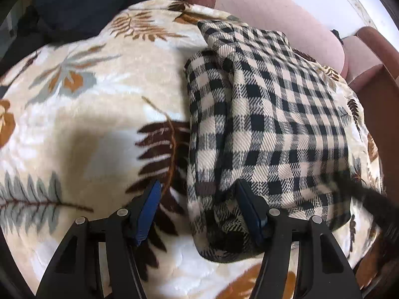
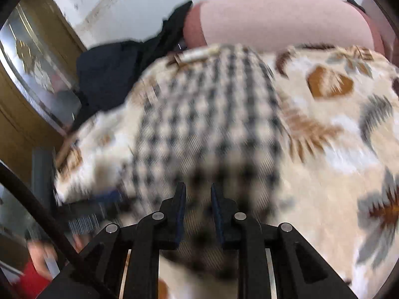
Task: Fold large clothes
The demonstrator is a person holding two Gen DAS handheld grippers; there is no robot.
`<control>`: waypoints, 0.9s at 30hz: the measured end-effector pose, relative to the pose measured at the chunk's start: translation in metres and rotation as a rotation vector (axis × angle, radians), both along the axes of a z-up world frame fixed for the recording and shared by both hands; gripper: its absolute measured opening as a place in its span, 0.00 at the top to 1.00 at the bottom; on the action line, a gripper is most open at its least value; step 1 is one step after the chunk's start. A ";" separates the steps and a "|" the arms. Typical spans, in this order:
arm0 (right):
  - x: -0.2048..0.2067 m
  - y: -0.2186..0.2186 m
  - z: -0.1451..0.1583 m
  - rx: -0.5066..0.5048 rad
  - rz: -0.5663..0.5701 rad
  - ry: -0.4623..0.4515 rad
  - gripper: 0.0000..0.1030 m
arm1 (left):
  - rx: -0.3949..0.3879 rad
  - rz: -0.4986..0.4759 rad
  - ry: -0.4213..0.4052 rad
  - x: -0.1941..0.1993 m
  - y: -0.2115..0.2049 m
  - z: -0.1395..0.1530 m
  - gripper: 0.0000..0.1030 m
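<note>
A black-and-cream checked garment [image 1: 269,114] lies folded into a long narrow stack on a cream blanket with leaf print [image 1: 87,114]. My left gripper [image 1: 197,191] is open, its jaws wide apart over the garment's near left corner, with the right finger [image 1: 249,206] against the cloth. In the right wrist view the same garment [image 2: 212,114] is blurred. My right gripper [image 2: 198,194] hangs over its near end with a narrow gap between the jaws and nothing visibly held.
Dark clothing [image 1: 79,7] is piled at the blanket's far left. A pink cushion [image 1: 286,17] and a brown wooden frame [image 1: 379,79] lie at the far right. A wooden cabinet with a glass panel [image 2: 30,74] stands left in the right wrist view.
</note>
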State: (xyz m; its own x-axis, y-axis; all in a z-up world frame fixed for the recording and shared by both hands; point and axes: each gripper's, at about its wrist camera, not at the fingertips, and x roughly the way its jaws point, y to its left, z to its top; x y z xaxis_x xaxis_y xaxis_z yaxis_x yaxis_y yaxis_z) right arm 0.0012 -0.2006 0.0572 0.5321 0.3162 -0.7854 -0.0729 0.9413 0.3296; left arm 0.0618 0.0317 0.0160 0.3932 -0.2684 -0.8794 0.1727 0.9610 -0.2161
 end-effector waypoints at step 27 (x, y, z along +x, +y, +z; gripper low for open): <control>0.206 0.145 -0.004 -0.256 0.122 0.100 1.00 | 0.009 0.037 -0.014 -0.010 0.015 -0.004 0.39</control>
